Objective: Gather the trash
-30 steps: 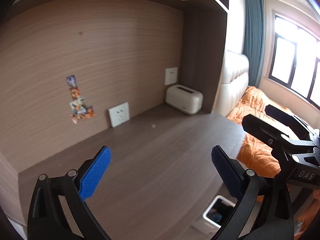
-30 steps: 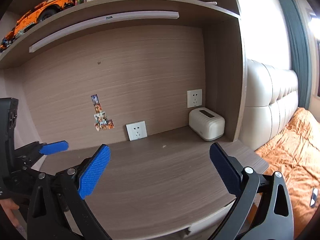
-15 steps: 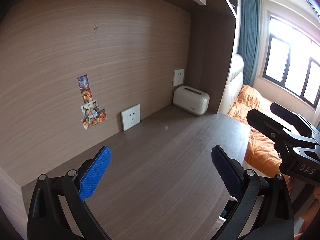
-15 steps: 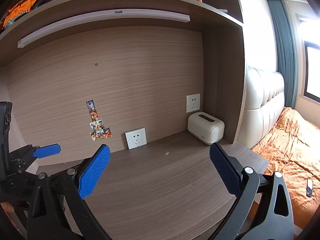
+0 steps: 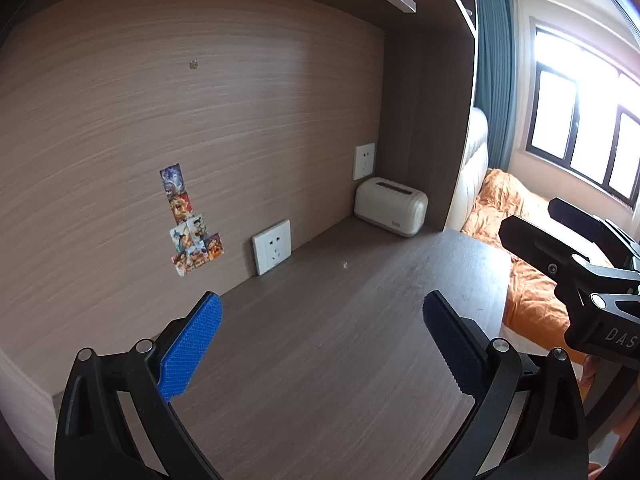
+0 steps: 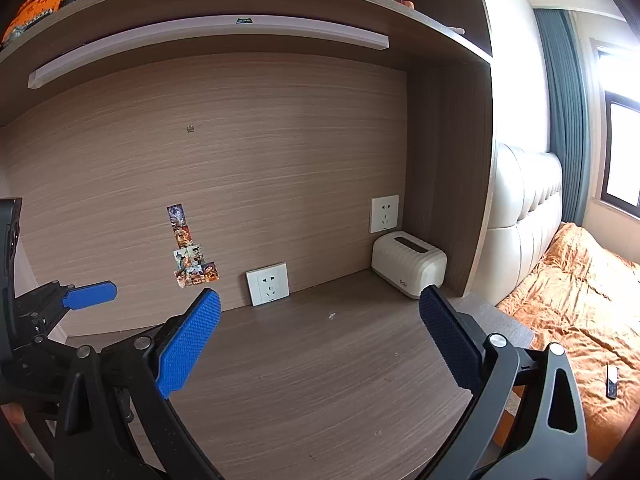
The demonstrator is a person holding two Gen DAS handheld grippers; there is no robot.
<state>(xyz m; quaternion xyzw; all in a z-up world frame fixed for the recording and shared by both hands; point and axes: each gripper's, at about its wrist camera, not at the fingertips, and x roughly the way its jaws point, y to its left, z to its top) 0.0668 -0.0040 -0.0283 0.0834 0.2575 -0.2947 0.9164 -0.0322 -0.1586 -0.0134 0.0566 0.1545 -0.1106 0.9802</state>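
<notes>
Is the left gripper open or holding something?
Open and empty: the left gripper has its blue pads wide apart, with only bare desk between.

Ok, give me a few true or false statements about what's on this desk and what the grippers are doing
1. The cream ribbed box sits in the desk's back right corner. True.
2. The left gripper is shut on a scrap. False: it is open and holds nothing.
3. A tiny pale scrap lies on the brown wooden desk. True.
4. The right gripper is shut. False: it is open.
5. The colourful stickers lie flat on the desk. False: they are on the back panel.
</notes>
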